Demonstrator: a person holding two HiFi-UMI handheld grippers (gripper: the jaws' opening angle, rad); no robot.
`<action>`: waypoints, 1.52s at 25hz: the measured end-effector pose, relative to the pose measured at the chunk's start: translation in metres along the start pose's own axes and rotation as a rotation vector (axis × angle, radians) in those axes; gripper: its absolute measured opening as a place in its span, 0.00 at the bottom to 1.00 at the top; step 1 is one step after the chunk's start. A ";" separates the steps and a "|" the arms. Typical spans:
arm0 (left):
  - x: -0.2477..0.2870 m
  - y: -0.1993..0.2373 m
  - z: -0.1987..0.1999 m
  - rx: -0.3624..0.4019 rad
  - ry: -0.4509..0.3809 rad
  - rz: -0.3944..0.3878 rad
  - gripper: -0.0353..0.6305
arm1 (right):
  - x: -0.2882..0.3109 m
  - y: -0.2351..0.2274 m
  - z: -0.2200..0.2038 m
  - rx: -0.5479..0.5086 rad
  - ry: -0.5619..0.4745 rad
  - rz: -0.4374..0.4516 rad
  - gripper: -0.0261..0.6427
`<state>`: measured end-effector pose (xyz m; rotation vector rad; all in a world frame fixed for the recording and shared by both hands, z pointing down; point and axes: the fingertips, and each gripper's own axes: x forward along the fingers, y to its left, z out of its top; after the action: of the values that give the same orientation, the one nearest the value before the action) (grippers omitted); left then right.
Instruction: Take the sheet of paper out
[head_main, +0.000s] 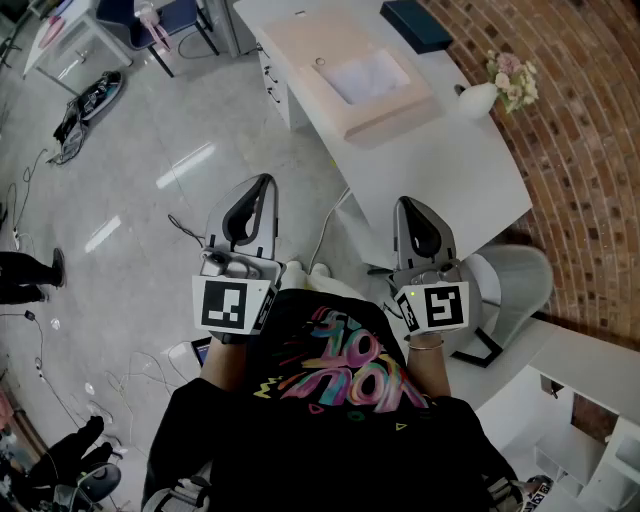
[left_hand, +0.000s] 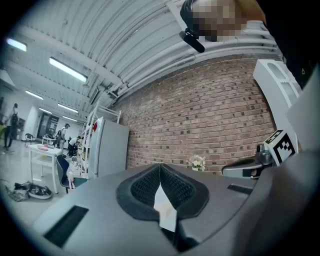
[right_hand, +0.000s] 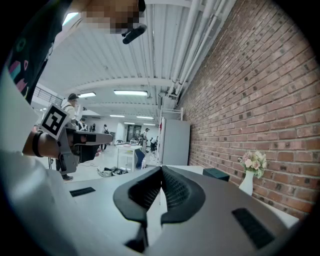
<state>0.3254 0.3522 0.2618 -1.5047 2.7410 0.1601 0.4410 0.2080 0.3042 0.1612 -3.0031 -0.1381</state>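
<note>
Left pads (left_hand: 147, 187) are pressed flat together, and the right pads (right_hand: 175, 192) too, so neither gripper is pinching anything I can name. There's a small white sliver (left_hand: 164, 206) in the seam behind the left pads; can't tell what it is.

The left gripper (head_main: 264, 183) and right gripper (head_main: 405, 204) sit side by side in front of the person's waist, both pointing away from the body toward the white table (head_main: 470, 170), noses well short of anything on it.

The sheet of paper (head_main: 368, 76) is way out ahead – lying flat in a pale pink tray (head_main: 300, 45) on that table, well apart from both grippers. In the head view its long axis looks like it runs crosswise to the tray, tilting up a bit to the right.

Further right on the table are a dark box (head_main: 418, 25) and a white vase of flowers (head_main: 480, 98), next to the brick wall (head_main: 580, 150).
</note>
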 end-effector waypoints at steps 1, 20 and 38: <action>0.000 -0.001 0.000 0.001 -0.003 0.002 0.09 | 0.000 -0.001 -0.001 -0.001 0.002 -0.002 0.07; 0.008 0.009 -0.016 0.029 0.019 0.109 0.09 | 0.028 -0.002 -0.011 0.009 -0.009 0.132 0.07; 0.147 0.219 -0.014 0.021 0.035 0.110 0.09 | 0.267 0.009 0.015 -0.022 0.029 0.119 0.07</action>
<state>0.0627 0.3440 0.2856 -1.3651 2.8443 0.1068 0.1749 0.1876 0.3241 -0.0178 -2.9708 -0.1557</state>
